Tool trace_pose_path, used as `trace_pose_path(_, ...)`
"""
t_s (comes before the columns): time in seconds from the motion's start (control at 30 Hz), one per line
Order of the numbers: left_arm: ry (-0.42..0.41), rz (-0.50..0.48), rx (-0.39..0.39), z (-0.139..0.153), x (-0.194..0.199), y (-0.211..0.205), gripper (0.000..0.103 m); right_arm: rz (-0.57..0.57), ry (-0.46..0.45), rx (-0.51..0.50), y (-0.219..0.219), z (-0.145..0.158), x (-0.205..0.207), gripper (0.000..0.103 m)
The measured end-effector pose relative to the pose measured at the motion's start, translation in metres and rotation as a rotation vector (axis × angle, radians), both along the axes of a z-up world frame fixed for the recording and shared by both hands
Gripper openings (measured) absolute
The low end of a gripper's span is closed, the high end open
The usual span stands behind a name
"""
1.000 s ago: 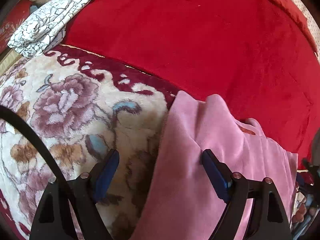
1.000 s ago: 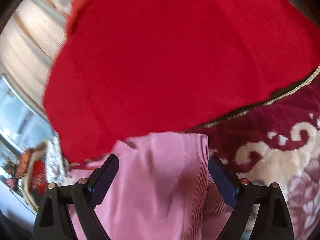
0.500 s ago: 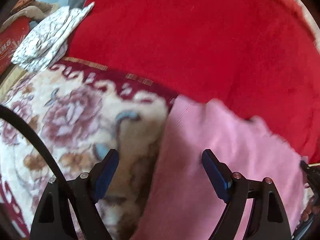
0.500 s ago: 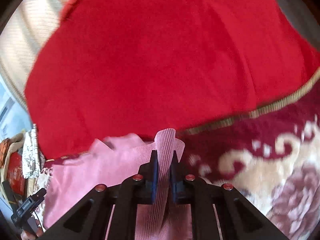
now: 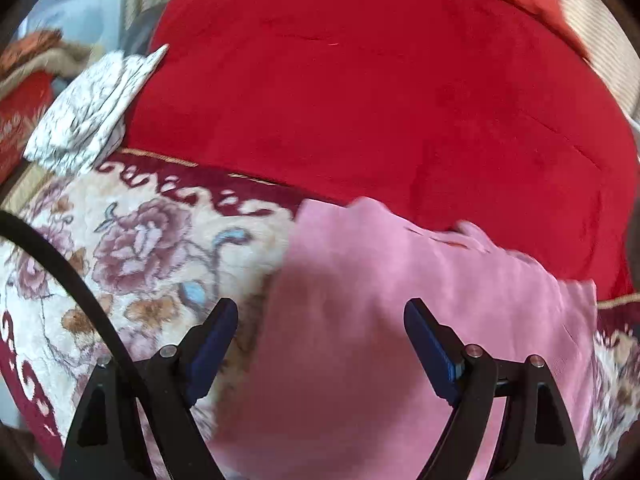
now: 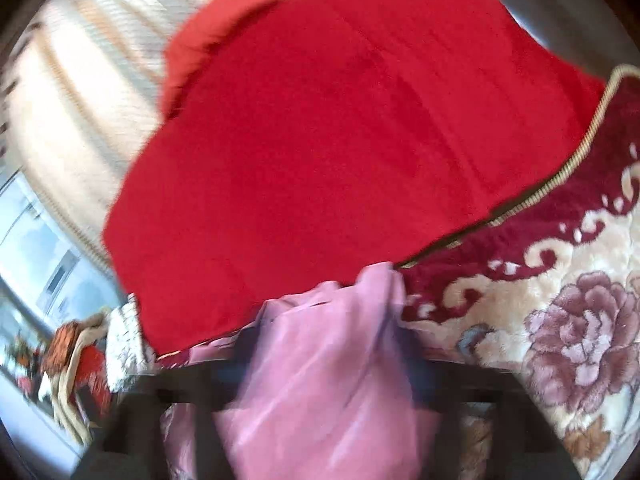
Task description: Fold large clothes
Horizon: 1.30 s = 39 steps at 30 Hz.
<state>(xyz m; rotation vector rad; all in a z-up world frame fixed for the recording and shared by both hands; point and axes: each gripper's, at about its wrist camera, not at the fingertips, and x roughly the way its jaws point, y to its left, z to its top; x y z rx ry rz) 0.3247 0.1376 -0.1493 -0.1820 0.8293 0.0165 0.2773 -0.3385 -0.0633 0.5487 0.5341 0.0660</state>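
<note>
A pink ribbed garment (image 5: 400, 280) lies folded on a floral blanket (image 5: 140, 240), its far edge against a red blanket (image 5: 360, 100). My left gripper (image 5: 320, 308) hangs open above the garment's left part. One blue pad (image 5: 212, 336) is over the floral blanket and the other is over the pink cloth, and neither presses on anything. In the blurred right wrist view, a fold of the pink garment (image 6: 320, 400) stands between the fingers of my right gripper (image 6: 326, 344). Its jaws are opening and smeared wide apart, clear of the cloth.
A folded white cloth with a black crackle pattern (image 5: 92, 112) lies at the far left edge of the red blanket (image 6: 340, 140). A black cable (image 5: 60, 264) crosses the left wrist view. Striped curtains (image 6: 92, 92) and clutter (image 6: 76, 368) stand beyond the bed.
My right gripper pinched a pink fold half a second ago and now has its fingers spread again. Both views have pulled back and risen, showing more of the red blanket and the room.
</note>
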Motion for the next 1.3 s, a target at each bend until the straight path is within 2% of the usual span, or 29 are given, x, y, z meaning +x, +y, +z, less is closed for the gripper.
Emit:
trace_pose_path(0.07, 0.012, -0.044, 0.027, -0.001, -0.008, -0.017, 0.085, 0.029, -0.071, -0.032, 0.016, 0.002, -0.017, 0.088)
trace_pose_path(0.17, 0.031, -0.078, 0.096, -0.003, -0.02, -0.037, 0.085, 0.098, -0.037, -0.074, 0.041, -0.005, -0.031, 0.083)
trace_pose_path(0.23, 0.033, -0.08, 0.123, -0.005, -0.03, -0.045, 0.085, 0.122, -0.004, -0.104, 0.054, -0.018, -0.036, 0.07)
trace_pose_path(0.27, 0.034, -0.081, 0.131, -0.007, -0.037, -0.046, 0.085, 0.123, 0.026, -0.113, 0.058, -0.026, -0.035, 0.068)
trace_pose_path(0.33, 0.048, -0.08, 0.138, -0.014, -0.047, -0.047, 0.085, 0.136, 0.092, -0.078, 0.059, -0.043, -0.031, 0.055)
trace_pose_path(0.37, 0.063, -0.082, 0.142, -0.02, -0.049, -0.046, 0.086, 0.148, 0.122, -0.062, 0.06, -0.052, -0.028, 0.053)
trace_pose_path(0.5, 0.152, -0.089, 0.164, -0.045, -0.039, -0.05, 0.091, 0.173, 0.356, -0.096, 0.063, -0.101, -0.003, 0.047)
trace_pose_path(0.6, 0.131, -0.106, 0.214, -0.044, -0.038, -0.057, 0.091, 0.169, 0.318, -0.105, 0.065, -0.088, -0.007, 0.047)
trace_pose_path(0.7, 0.058, -0.121, 0.214, -0.03, -0.044, -0.059, 0.091, 0.142, 0.212, -0.121, 0.067, -0.07, -0.015, 0.047)
trace_pose_path(0.77, 0.018, -0.117, 0.222, -0.026, -0.046, -0.058, 0.091, 0.139, 0.149, -0.142, 0.072, -0.061, -0.015, 0.055)
trace_pose_path(0.8, 0.018, -0.12, 0.23, -0.03, -0.045, -0.059, 0.091, 0.14, 0.127, -0.134, 0.075, -0.059, -0.016, 0.063)
trace_pose_path(0.83, 0.038, -0.129, 0.243, -0.036, -0.041, -0.06, 0.091, 0.139, 0.12, -0.123, 0.077, -0.059, -0.014, 0.067)
trace_pose_path(0.9, 0.083, -0.156, 0.257, -0.054, -0.032, -0.061, 0.093, 0.15, 0.176, -0.115, 0.083, -0.074, -0.001, 0.067)
trace_pose_path(0.97, 0.04, -0.158, 0.271, -0.055, -0.034, -0.061, 0.096, 0.164, 0.293, -0.105, 0.087, -0.097, 0.013, 0.067)
trace_pose_path(1.07, 0.045, -0.171, 0.263, -0.053, -0.034, -0.059, 0.096, 0.161, 0.273, -0.131, 0.09, -0.096, 0.013, 0.067)
trace_pose_path(1.13, 0.039, -0.174, 0.268, -0.054, -0.035, -0.058, 0.096, 0.148, 0.246, -0.112, 0.09, -0.091, 0.008, 0.067)
trace_pose_path(1.2, 0.034, -0.173, 0.277, -0.054, -0.038, -0.06, 0.096, 0.154, 0.18, -0.109, 0.094, -0.082, -0.001, 0.067)
trace_pose_path(1.3, 0.03, -0.172, 0.272, -0.054, -0.036, -0.059, 0.096, 0.171, 0.09, -0.163, 0.108, -0.067, -0.013, 0.067)
